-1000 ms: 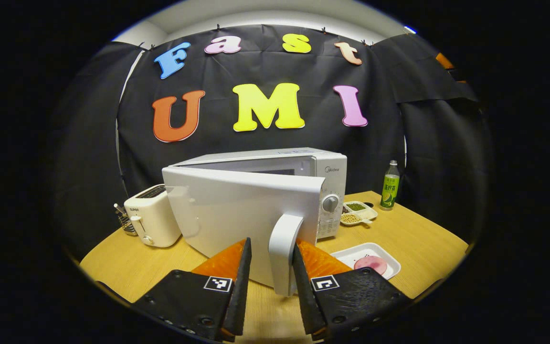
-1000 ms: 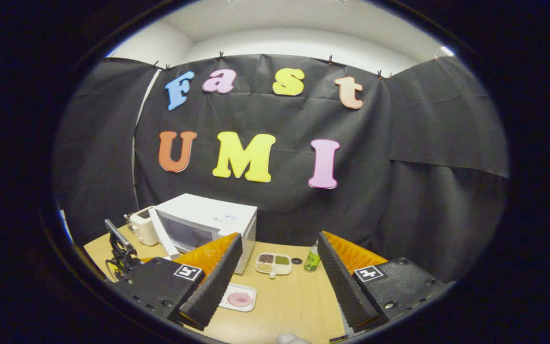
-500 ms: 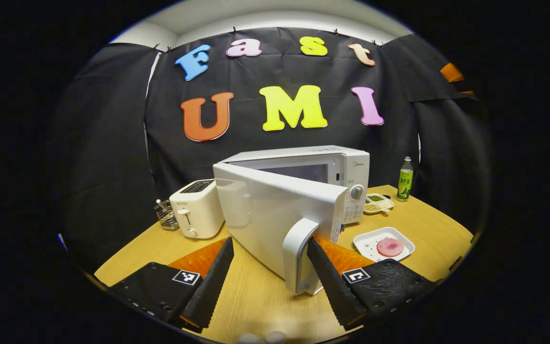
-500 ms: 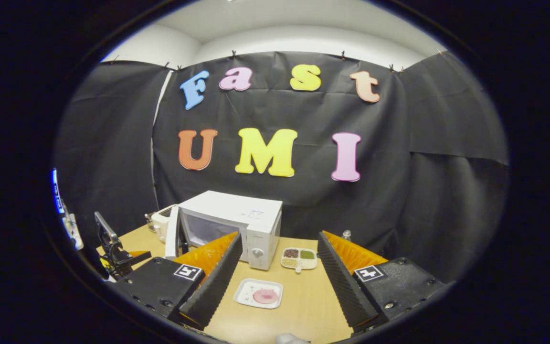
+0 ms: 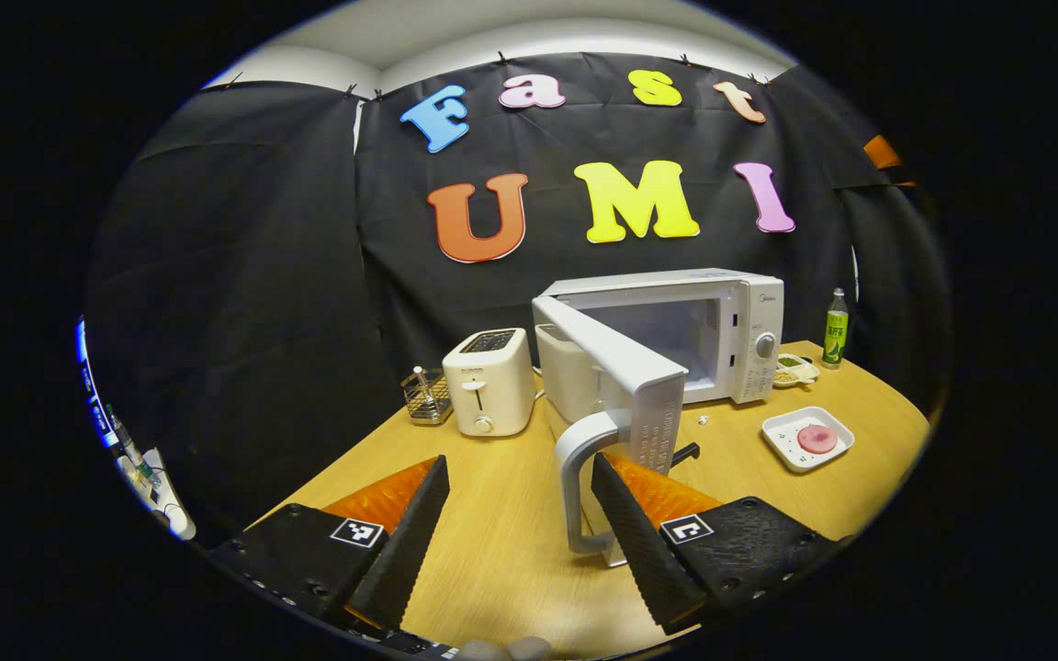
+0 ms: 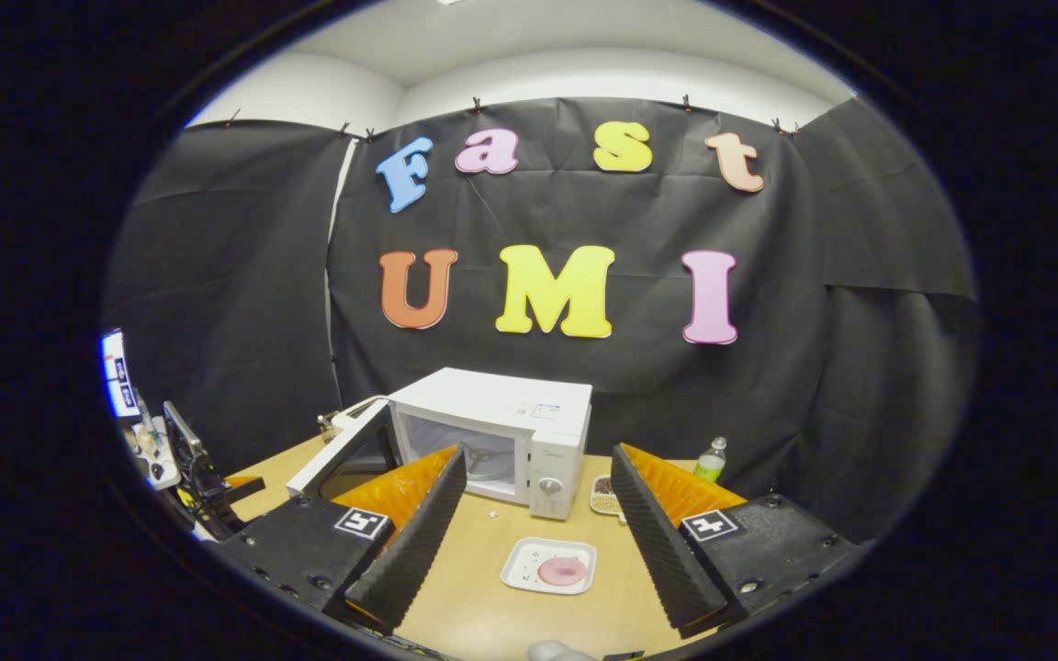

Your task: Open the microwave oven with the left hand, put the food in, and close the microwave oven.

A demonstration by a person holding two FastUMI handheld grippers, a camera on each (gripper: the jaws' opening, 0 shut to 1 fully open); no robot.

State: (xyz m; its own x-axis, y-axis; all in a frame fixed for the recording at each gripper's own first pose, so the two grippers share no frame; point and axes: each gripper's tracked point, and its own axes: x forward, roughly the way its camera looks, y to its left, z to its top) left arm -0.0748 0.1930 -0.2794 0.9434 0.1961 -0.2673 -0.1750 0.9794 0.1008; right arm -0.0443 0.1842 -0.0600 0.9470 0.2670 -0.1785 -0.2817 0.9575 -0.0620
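The white microwave stands at the back of the wooden table with its door swung wide open and its cavity showing. The door's handle stands between the fingers of my left gripper, close to the right finger; the jaws are spread wide and do not press on it. A pink round piece of food lies on a white tray to the right. My right gripper hangs open above the table, with the food and the microwave ahead of it.
A white toaster and a small wire basket stand left of the microwave. A green bottle and a divided dish of beans sit at the back right; the bottle also shows behind my right finger.
My left gripper has let go of the door handle and spread its jaws. The door has swung from part open to wide open. The right gripper's view has turned toward the tray.
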